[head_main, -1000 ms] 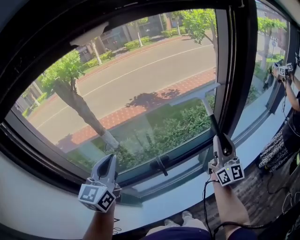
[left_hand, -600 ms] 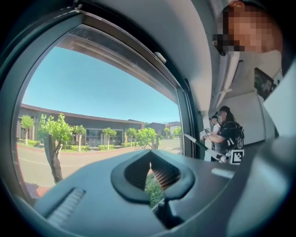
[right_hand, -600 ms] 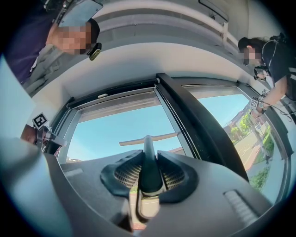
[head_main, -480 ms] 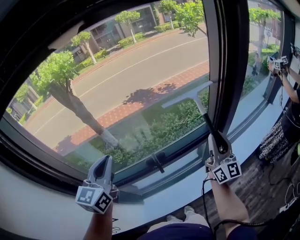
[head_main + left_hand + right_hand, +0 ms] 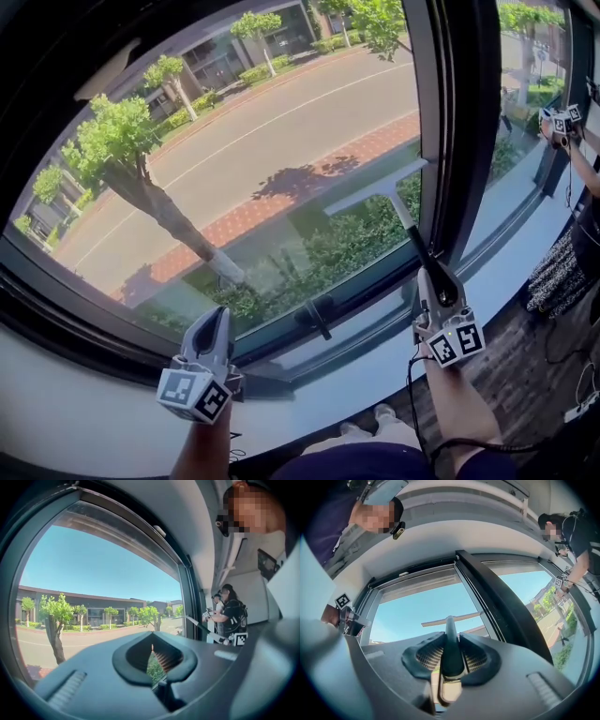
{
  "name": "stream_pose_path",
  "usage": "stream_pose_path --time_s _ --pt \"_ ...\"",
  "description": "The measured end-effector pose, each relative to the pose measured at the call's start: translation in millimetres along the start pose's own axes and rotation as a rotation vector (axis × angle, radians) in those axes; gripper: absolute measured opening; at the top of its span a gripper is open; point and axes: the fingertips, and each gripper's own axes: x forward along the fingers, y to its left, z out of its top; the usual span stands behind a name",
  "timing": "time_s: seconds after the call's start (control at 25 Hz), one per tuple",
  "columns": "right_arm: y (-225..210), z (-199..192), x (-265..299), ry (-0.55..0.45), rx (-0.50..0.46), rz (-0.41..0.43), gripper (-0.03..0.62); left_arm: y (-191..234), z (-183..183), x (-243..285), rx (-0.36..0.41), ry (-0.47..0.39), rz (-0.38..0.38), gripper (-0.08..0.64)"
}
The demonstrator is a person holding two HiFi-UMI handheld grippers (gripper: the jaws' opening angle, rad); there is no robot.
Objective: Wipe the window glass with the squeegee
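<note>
Two grippers: one in each hand, both low in front of the window.
Left gripper (image 5: 217, 317): jaws closed with nothing between them; it points up at the bottom frame, above the pale window sill (image 5: 84, 422).
Window glass (image 5: 244, 150): large clear pane in a black frame, with a road and a leafy green tree (image 5: 117, 141) outside.
Window handle (image 5: 316, 317): small black lever on the bottom frame, between the two grippers.
Squeegee (image 5: 380, 194): long pale blade on a black handle; the blade lies on the lower right of the glass, its right end higher and just beside the frame post.
Right gripper (image 5: 433, 277): jaws clamped on the squeegee's black handle, which runs up from them towards the blade.
Frame post (image 5: 455, 122): thick black upright right of the pane.
Far right: another person (image 5: 586, 187) at the next pane.
</note>
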Motion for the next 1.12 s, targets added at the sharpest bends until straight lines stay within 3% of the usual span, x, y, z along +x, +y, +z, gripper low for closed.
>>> stream_pose_path --time_s 1.12 --pt "-8.1 -33.2 -23.7 0.107 0.021 -0.016 0.1 -7.6 10.6 10.6 0.007 0.052 -0.014 0.006"
